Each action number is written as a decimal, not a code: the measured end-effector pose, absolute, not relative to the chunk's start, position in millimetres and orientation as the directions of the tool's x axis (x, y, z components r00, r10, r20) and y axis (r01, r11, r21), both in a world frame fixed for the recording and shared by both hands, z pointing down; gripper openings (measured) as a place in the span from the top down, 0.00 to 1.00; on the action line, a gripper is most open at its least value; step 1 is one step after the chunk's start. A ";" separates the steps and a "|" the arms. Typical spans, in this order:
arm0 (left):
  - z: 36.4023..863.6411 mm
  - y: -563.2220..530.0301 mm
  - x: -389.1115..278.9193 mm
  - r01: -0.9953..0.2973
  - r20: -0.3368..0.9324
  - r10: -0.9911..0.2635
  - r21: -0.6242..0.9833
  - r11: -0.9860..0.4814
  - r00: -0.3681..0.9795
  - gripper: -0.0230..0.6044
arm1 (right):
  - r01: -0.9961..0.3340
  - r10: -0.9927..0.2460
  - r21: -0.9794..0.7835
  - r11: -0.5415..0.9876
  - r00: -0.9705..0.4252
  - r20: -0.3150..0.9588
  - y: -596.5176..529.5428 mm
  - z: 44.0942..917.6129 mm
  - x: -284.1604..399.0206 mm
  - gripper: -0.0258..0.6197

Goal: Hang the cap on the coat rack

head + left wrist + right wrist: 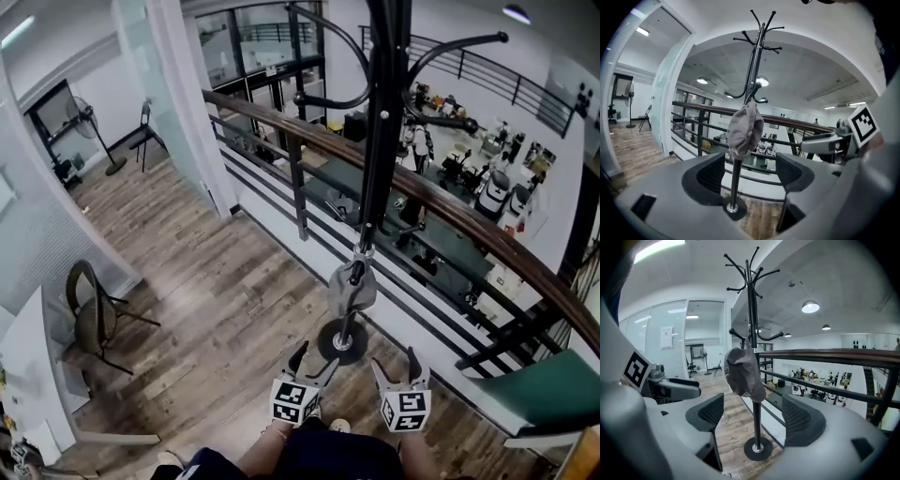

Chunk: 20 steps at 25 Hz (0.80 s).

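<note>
Left gripper (313,362) and right gripper (396,365): I'm holding both with jaws apart, empty.
Grey fabric cap (352,290) is hanging on the black metal coat rack (384,112).

Limp grey cap (743,371) low on the upright black coat rack (757,423), against its pole.

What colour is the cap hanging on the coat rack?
Grey. The cap shows best in the right gripper view.
</note>
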<state>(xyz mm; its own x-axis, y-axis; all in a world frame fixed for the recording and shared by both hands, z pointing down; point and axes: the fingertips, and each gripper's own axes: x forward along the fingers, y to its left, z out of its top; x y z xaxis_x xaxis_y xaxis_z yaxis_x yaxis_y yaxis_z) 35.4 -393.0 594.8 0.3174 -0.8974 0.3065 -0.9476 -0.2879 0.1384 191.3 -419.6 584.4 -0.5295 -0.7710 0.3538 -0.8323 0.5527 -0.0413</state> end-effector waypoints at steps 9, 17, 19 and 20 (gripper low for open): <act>603.3 -371.6 28.7 -0.955 0.332 -0.896 0.132 -0.265 0.295 0.43 | -0.825 -0.760 -0.036 0.564 -0.535 0.368 -411.2 592.5 185.5 0.38; 589.7 -362.4 28.8 -0.967 0.287 -0.923 0.077 -0.243 0.255 0.69 | -0.796 -0.740 -0.015 0.605 -0.569 0.357 -396.4 589.8 168.0 0.58; 590.0 -359.6 29.4 -0.968 0.285 -0.926 0.076 -0.237 0.249 0.83 | -0.792 -0.737 -0.015 0.610 -0.575 0.354 -393.3 588.9 167.1 0.71; 590.4 -358.6 29.5 -0.970 0.287 -0.926 0.072 -0.233 0.244 0.88 | -0.793 -0.740 -0.013 0.609 -0.574 0.352 -392.4 588.1 167.6 0.75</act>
<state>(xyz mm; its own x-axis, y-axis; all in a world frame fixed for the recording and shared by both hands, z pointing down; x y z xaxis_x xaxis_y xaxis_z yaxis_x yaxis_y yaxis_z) 29.5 -358.6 590.4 0.2444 -0.9264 0.2866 -0.9697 -0.2334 0.0725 167.6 -392.4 588.1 -0.5739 -0.7396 0.3516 -0.7930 0.6091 -0.0129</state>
